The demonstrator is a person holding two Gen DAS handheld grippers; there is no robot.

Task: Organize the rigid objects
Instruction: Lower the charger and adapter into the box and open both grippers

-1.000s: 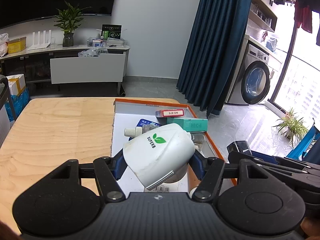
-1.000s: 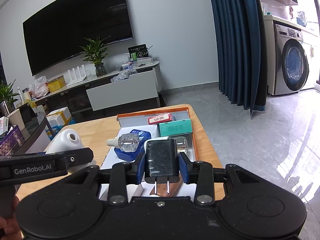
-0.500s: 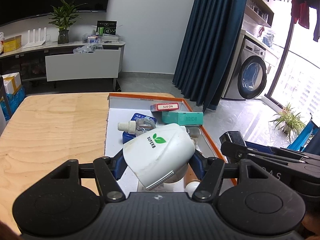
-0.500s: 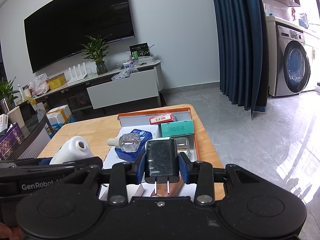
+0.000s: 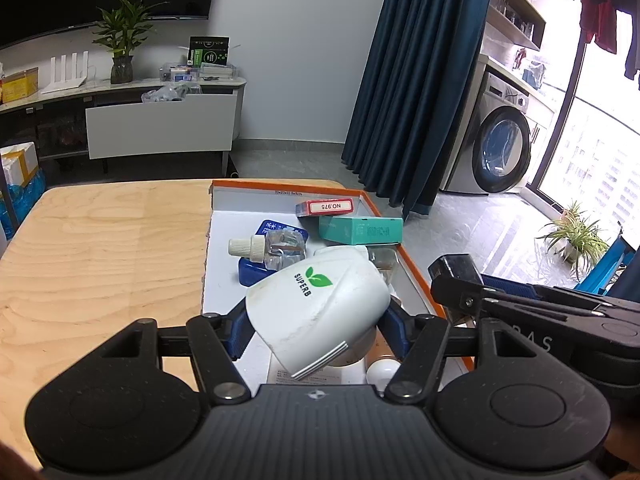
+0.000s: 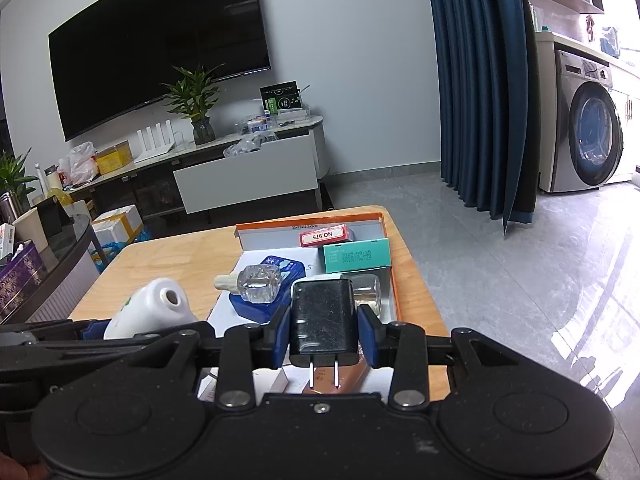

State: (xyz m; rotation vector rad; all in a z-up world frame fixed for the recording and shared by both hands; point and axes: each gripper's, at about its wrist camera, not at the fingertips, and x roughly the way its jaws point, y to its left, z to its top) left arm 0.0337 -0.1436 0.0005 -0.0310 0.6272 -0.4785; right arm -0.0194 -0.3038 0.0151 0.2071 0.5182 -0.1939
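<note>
Two items held above the orange-edged box

A white SUPERB device is clamped by the left gripper and a black plug adapter by the right gripper, presumably for sorting.

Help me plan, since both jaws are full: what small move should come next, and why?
Probably lower the white SUPERB device, clamped in the left gripper, into the orange-edged tray. It hangs over the tray's near part, while the right gripper holds a black plug adapter beside it.
</note>
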